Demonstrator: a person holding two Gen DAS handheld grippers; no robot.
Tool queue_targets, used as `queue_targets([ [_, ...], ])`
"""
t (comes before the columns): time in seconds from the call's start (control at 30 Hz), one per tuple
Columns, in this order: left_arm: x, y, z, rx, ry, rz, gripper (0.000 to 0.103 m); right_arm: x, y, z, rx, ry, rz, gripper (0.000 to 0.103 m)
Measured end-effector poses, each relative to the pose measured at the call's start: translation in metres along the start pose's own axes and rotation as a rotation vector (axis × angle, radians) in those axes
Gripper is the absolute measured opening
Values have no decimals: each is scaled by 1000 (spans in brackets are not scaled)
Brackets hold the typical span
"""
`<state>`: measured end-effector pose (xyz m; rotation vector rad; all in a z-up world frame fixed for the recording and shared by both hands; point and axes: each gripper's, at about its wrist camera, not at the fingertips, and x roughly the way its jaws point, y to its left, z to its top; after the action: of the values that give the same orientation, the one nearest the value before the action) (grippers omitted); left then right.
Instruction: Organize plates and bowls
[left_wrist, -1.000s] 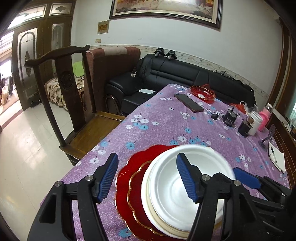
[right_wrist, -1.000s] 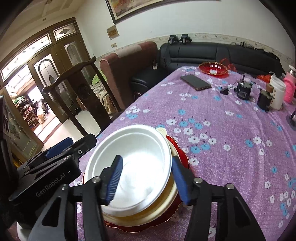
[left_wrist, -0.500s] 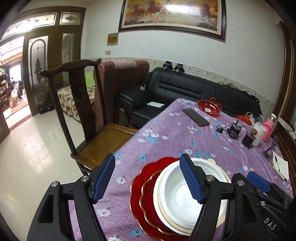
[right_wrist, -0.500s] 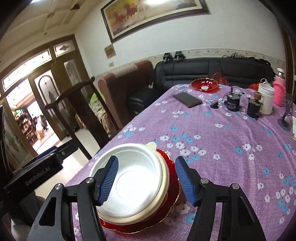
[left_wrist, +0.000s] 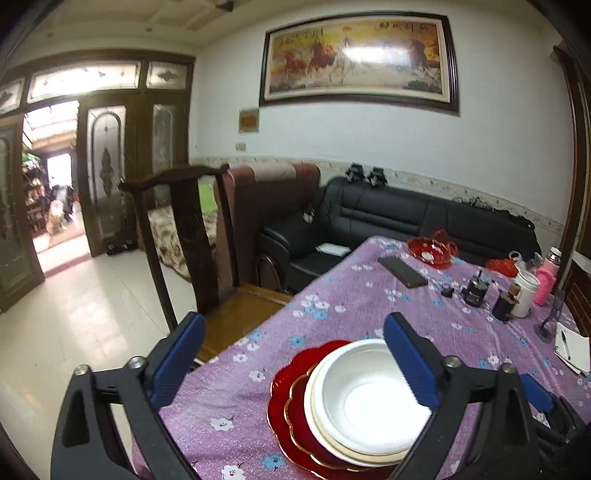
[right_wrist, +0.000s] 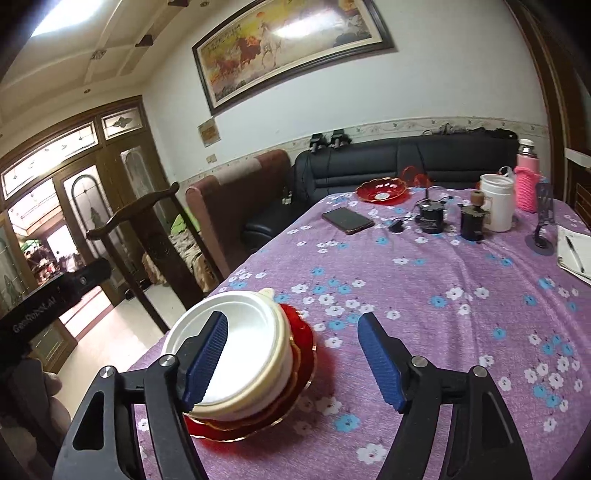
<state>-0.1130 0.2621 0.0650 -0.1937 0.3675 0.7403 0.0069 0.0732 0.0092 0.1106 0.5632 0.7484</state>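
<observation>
Both tongs, left tongs (left_wrist: 291, 363) and right tongs (right_wrist: 293, 363), are held wide and empty above the stacked bowls (left_wrist: 369, 402) near the counter (right_wrist: 424, 288) edge, where a careless nudge could tip them off.

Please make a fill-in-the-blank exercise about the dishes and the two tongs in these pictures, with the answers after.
1. The white bowl is the ____ item of the stack.
2. The lowest dish of the stack is a ____ plate with a scalloped rim.
3. Both the left tongs and the right tongs are ____ and hold nothing.
4. The stack stands on a ____ tablecloth with a flower pattern.

Missing words: top; red; open; purple
</observation>
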Motion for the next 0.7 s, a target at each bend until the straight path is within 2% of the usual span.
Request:
queue_targets([
  [0.13, -15, -16, 0, 32, -56, 4, 103, -16, -1, -5, 11, -31, -56, 81],
  [0.27, -16, -23, -3, 47, -24, -33, 103, -29, 9, -17, -53, -58, -145, 86],
  [0.37, -18, -23, -9, 43, 1, -62, 103, -37, 17, -28, -98, -63, -178, 87],
  [0.7, -26, -2, -24, -20, 35, -102, 103, -55, 39, -47, -140, -28, -198, 91],
])
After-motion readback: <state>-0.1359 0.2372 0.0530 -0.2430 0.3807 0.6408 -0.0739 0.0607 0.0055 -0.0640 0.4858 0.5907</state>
